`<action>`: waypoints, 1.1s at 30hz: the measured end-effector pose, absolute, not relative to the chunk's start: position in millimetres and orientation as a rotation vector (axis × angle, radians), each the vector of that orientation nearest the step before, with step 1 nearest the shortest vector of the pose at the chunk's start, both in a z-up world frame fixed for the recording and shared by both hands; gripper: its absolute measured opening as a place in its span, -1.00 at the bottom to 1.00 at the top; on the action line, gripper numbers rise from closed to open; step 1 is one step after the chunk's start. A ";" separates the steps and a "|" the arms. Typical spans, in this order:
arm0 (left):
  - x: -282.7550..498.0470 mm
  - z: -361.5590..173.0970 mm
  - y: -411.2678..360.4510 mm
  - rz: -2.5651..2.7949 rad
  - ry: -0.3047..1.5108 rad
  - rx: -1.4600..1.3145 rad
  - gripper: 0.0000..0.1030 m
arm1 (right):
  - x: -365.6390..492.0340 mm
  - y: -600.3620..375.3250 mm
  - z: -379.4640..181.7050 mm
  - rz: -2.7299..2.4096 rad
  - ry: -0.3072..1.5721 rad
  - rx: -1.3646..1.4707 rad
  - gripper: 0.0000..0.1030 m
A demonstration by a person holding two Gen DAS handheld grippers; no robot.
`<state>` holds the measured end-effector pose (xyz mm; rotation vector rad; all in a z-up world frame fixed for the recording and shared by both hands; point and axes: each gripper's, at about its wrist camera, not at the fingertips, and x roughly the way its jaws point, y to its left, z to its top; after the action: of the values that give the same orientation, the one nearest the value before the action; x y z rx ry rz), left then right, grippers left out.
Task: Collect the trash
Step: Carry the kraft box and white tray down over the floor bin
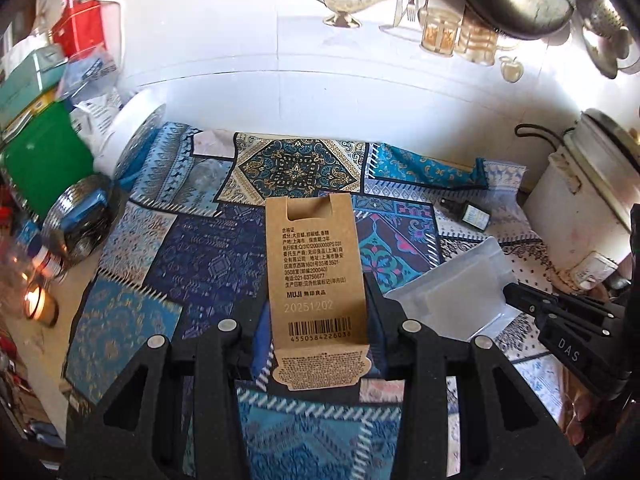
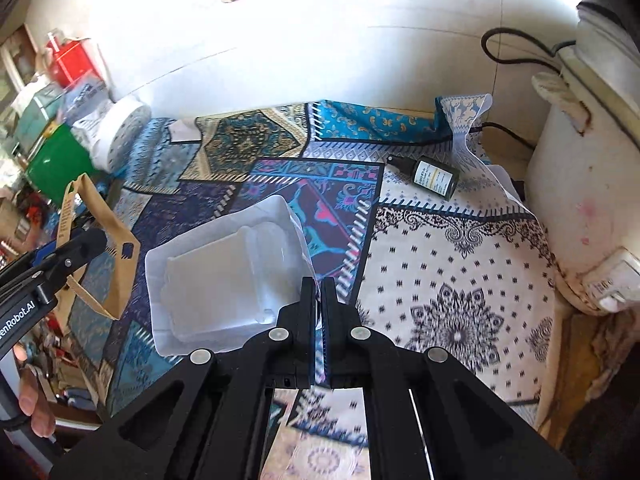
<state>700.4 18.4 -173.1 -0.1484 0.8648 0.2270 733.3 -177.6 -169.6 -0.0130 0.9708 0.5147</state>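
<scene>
My left gripper (image 1: 318, 316) is shut on a brown cardboard box (image 1: 316, 272) with printed text and a barcode, held upright above the patterned cloth. In the right wrist view that box (image 2: 100, 240) hangs at the left in the left gripper (image 2: 86, 240). My right gripper (image 2: 319, 292) is shut on the edge of a clear plastic blister tray (image 2: 224, 276), lifted off the cloth. The same tray (image 1: 460, 288) shows at the right of the left wrist view, with the right gripper (image 1: 510, 294) on its edge. A small dark dropper bottle (image 2: 432, 174) lies on the cloth near the back right.
A patterned blue and white cloth (image 1: 192, 256) covers the table. Boxes, a green container (image 1: 44, 160), a white tub (image 2: 116, 136) and a lit candle (image 1: 38, 304) crowd the left. A white rice cooker (image 2: 588, 184) stands at the right. A tiled wall (image 1: 360, 92) is behind.
</scene>
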 end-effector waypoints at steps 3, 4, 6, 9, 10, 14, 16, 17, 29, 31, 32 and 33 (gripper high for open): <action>676.0 -162.8 17.9 0.226 0.850 -0.159 -0.23 | 707.5 -180.5 -159.5 0.523 0.945 -0.015 -0.95; 666.8 -159.3 18.2 0.225 0.842 -0.158 -0.23 | 699.3 -180.3 -157.2 0.523 0.939 -0.013 -0.95; 650.8 -154.4 18.8 0.221 0.830 -0.158 -0.23 | 682.0 -180.3 -153.3 0.521 0.927 -0.010 -0.95; 625.0 -150.1 24.5 0.206 0.820 -0.158 -0.23 | 656.5 -180.7 -151.5 0.506 0.920 0.009 -0.95; 615.2 -149.5 27.0 0.201 0.817 -0.157 -0.23 | 647.4 -180.7 -151.7 0.500 0.922 0.018 -0.95; 571.4 -152.1 42.1 0.168 0.810 -0.158 -0.23 | 602.6 -174.3 -156.1 0.450 0.911 0.028 -0.95; 547.3 -155.4 48.8 0.158 0.809 -0.143 -0.23 | 579.8 -171.4 -160.5 0.422 0.911 0.037 -0.95; 534.5 -157.0 51.7 0.156 0.808 -0.129 -0.23 | 566.9 -169.2 -163.9 0.412 0.914 0.048 -0.95; 410.3 -194.7 82.3 0.135 0.926 -0.093 -0.23 | 446.0 -146.1 -210.3 0.387 1.014 0.089 -0.95; 396.2 -203.9 80.5 0.128 0.948 -0.096 -0.23 | 433.6 -144.6 -217.9 0.383 1.032 0.085 -0.95; 390.5 -209.4 79.0 0.125 0.960 -0.096 -0.23 | 429.3 -145.6 -222.1 0.382 1.042 0.081 -0.95; 384.8 -216.1 76.3 0.121 0.975 -0.097 -0.23 | 424.3 -145.6 -225.7 0.384 1.050 0.077 -0.95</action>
<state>384.8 76.3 -216.1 -0.0973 0.9749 0.1210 424.3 -145.6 -225.7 0.0773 1.0500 0.3838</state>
